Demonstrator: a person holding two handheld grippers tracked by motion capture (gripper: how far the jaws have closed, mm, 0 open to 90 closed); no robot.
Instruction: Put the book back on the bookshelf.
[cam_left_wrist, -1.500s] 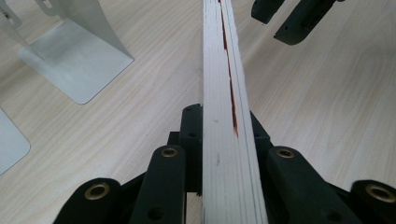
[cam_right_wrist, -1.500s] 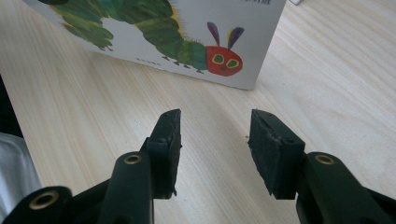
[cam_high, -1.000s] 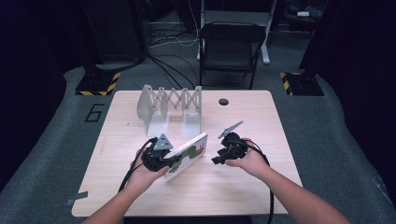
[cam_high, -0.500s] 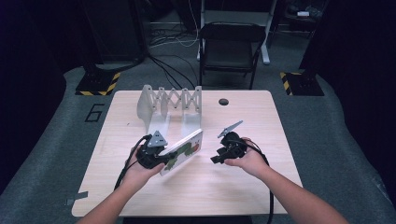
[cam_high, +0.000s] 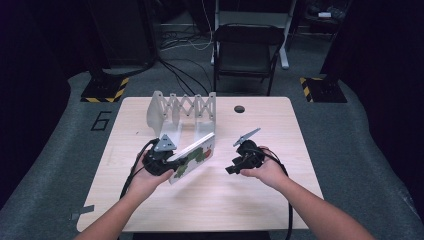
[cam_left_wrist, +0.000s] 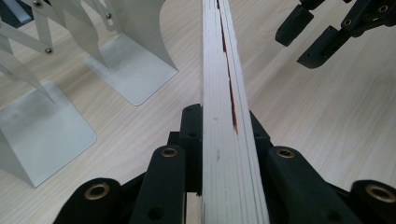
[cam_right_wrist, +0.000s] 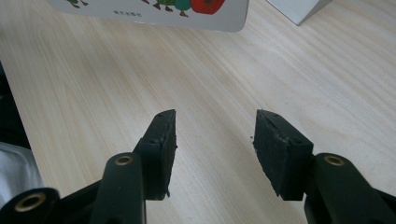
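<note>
Left hand-held gripper (cam_high: 172, 162) is clamped on the near end of a thin picture book (cam_high: 192, 156), held on edge. Book's long axis runs away toward the far edge of the tabletop (cam_high: 250, 200), pointing at the white accordion book rack (cam_high: 182, 107) just beyond. Right hand-held gripper (cam_high: 231, 169) is further off, jaws wide, empty. Book: white cover, green caterpillar art, red streak in the page edge.

Parted tongs (cam_right_wrist: 215, 140) above bare table (cam_right_wrist: 140, 79), book (cam_right_wrist: 154, 11) beyond.
</note>
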